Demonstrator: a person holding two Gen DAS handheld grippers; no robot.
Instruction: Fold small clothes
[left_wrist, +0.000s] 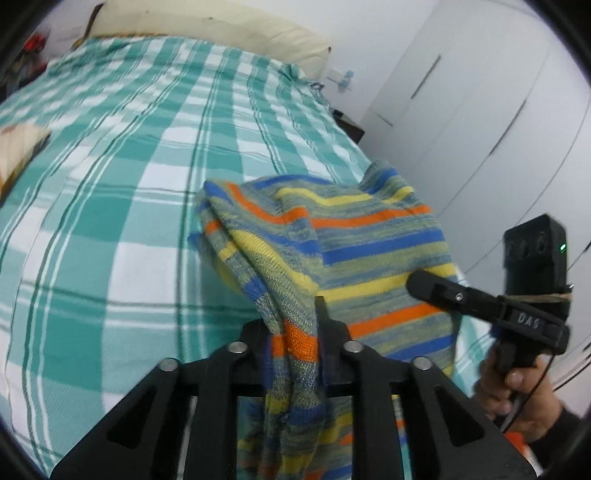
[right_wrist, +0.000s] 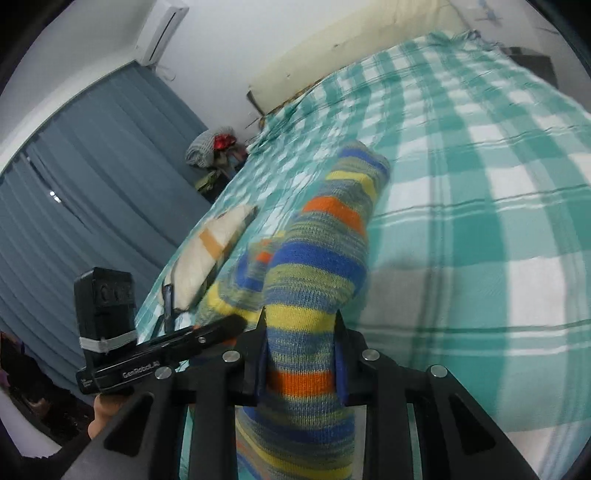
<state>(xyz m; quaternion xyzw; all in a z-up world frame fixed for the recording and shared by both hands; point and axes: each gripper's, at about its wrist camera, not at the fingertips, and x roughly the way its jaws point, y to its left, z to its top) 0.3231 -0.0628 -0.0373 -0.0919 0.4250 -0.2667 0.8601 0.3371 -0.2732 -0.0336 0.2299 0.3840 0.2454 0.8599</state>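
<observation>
While jaws pinch the striped knit (left_wrist: 332, 236), a cream bundle (right_wrist: 210, 251) lies beside.

Ribbed knit wool-look striped garment (left_wrist: 369, 236), woven cotton-look check bedsheet (left_wrist: 110, 184), matt black plastic claws w/ shiny metal pins (left_wrist: 237, 347)

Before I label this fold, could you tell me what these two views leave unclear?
- Garment type: bunched, its lower part cut off by the bottom edge in both views.
- Left gripper pads: left wrist view, cloth covers them.
- Bed pattern: right wrist view, blurred.
</observation>
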